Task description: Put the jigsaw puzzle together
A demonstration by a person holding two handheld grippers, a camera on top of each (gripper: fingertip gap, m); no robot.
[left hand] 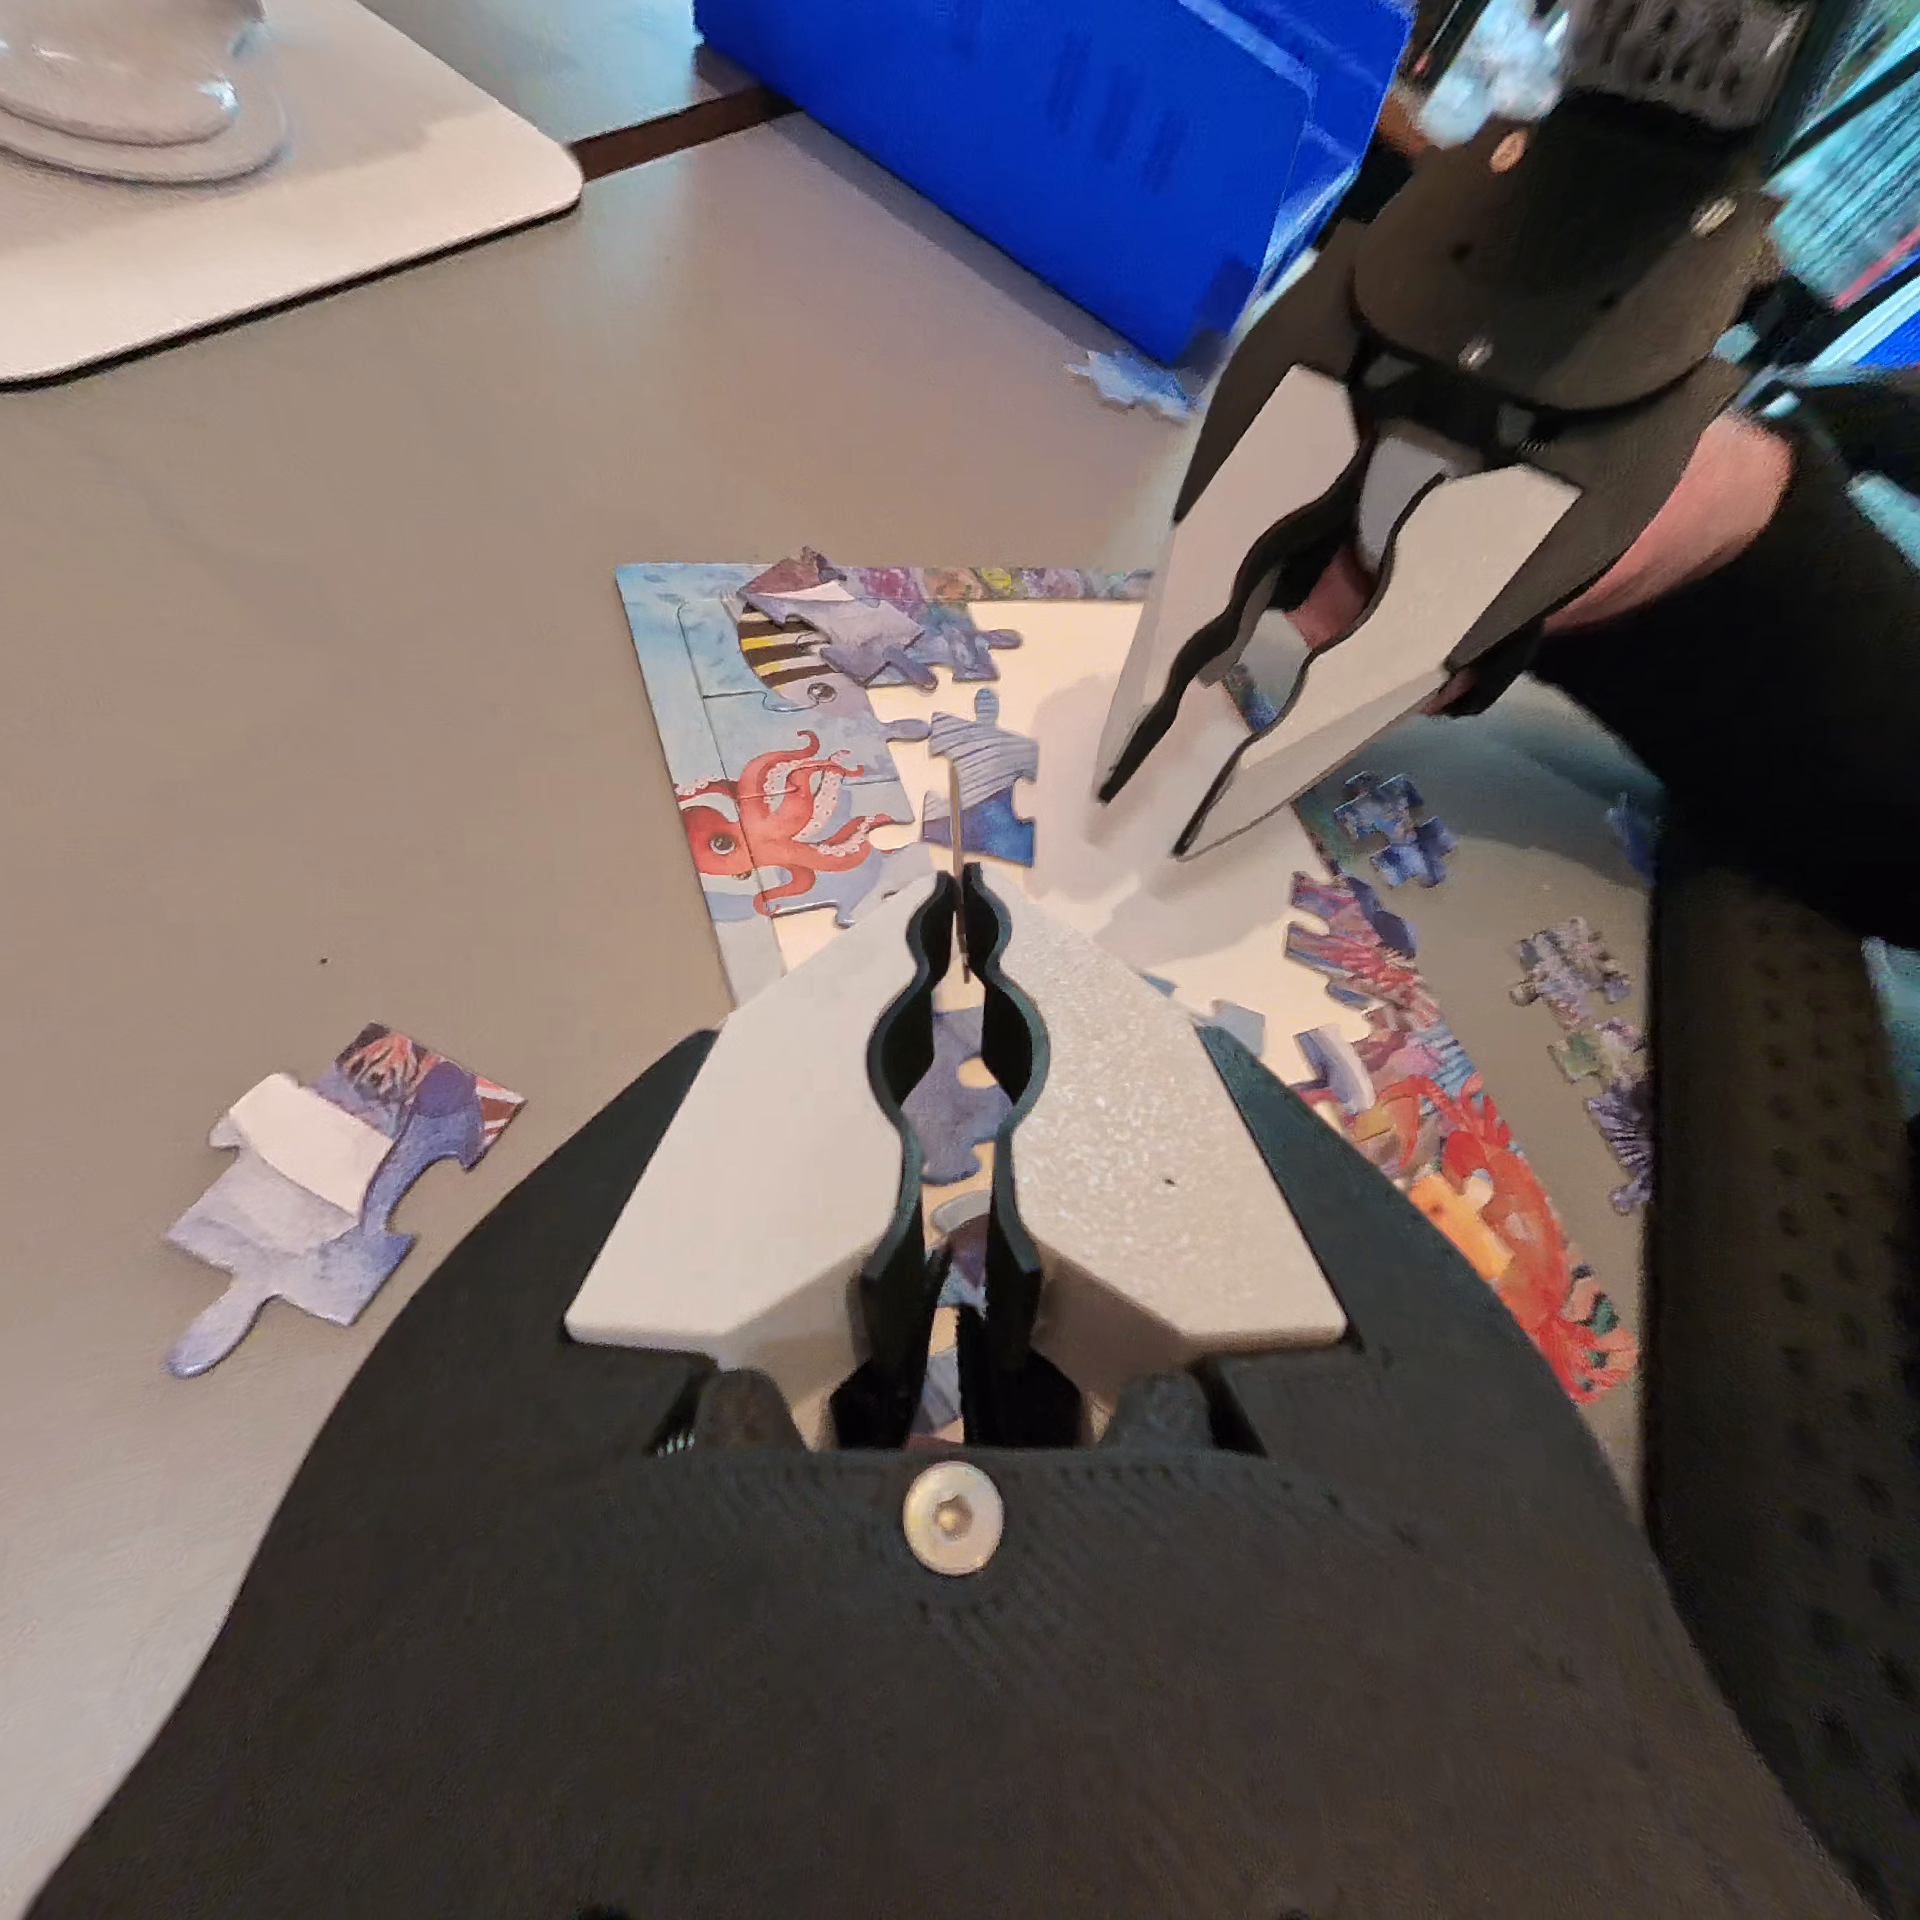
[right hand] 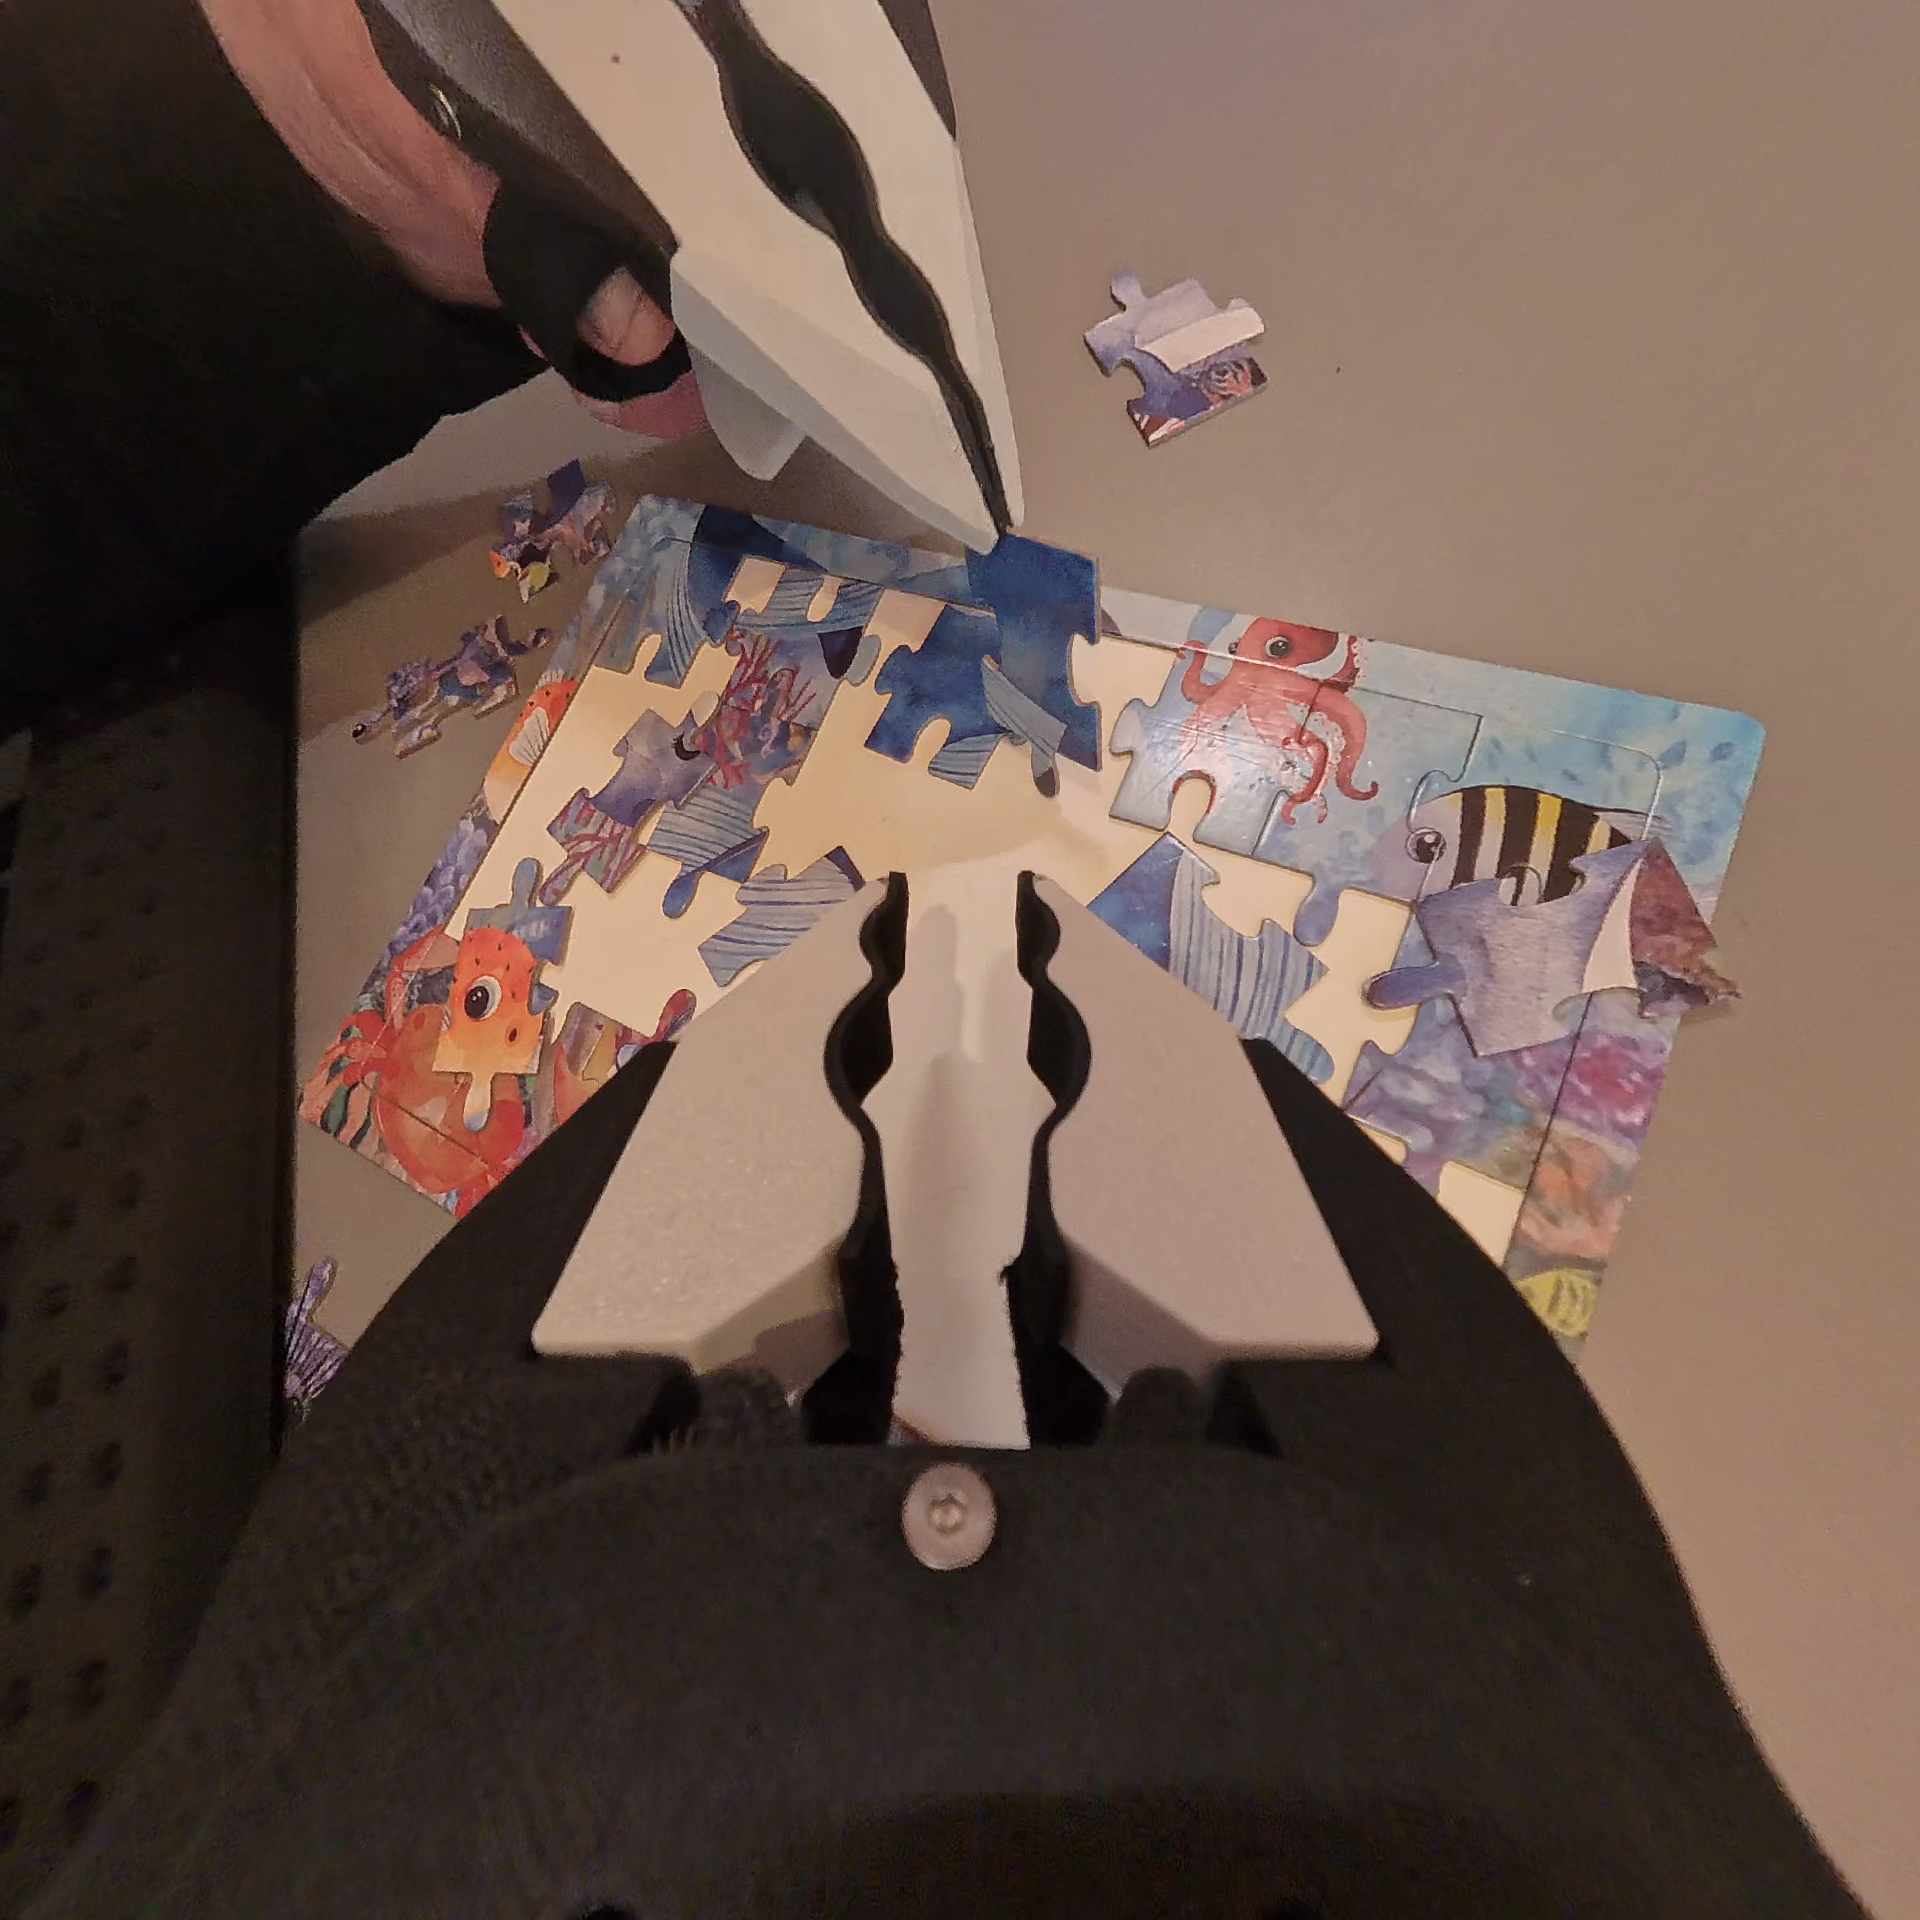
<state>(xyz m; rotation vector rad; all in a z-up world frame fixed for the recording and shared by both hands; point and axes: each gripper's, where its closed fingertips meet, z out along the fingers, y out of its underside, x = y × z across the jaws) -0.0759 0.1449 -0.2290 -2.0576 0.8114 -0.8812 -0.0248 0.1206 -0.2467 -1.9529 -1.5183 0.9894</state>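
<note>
The puzzle tray (right hand: 1704, 748) lies on the grey table, with an octopus (right hand: 1278, 696) and a striped fish (right hand: 1517, 831) assembled at one end and a crab at the other. Its cream middle is bare, with loose pieces lying on it. My left gripper (left hand: 956, 883) is shut on a dark blue piece (right hand: 1039, 634), held upright over the tray's edge (left hand: 649, 644). That piece shows edge-on in the left wrist view (left hand: 954, 831). My right gripper (right hand: 961, 894) is open and empty, just above the tray's bare middle. It also shows in the left wrist view (left hand: 1143, 826).
A loose piece with a peeling paper layer (left hand: 343, 1174) lies on the table beside the tray. Several small pieces (left hand: 1392, 826) lie off the tray's other side, near a black perforated seat (left hand: 1787, 1143). A blue bin (left hand: 1091, 135) and a white mat (left hand: 312, 208) stand at the back. The left gripper's tips are roughly 7 centimetres from the right gripper's. The octopus (right hand: 1278, 696) is about 7 centimetres from my left fingertips. It turns up in the left wrist view (left hand: 784, 814) as well. The striped fish (right hand: 1517, 831) lies around 10 centimetres away from my right fingertips. The left camera catches it too, in the left wrist view (left hand: 793, 648).
</note>
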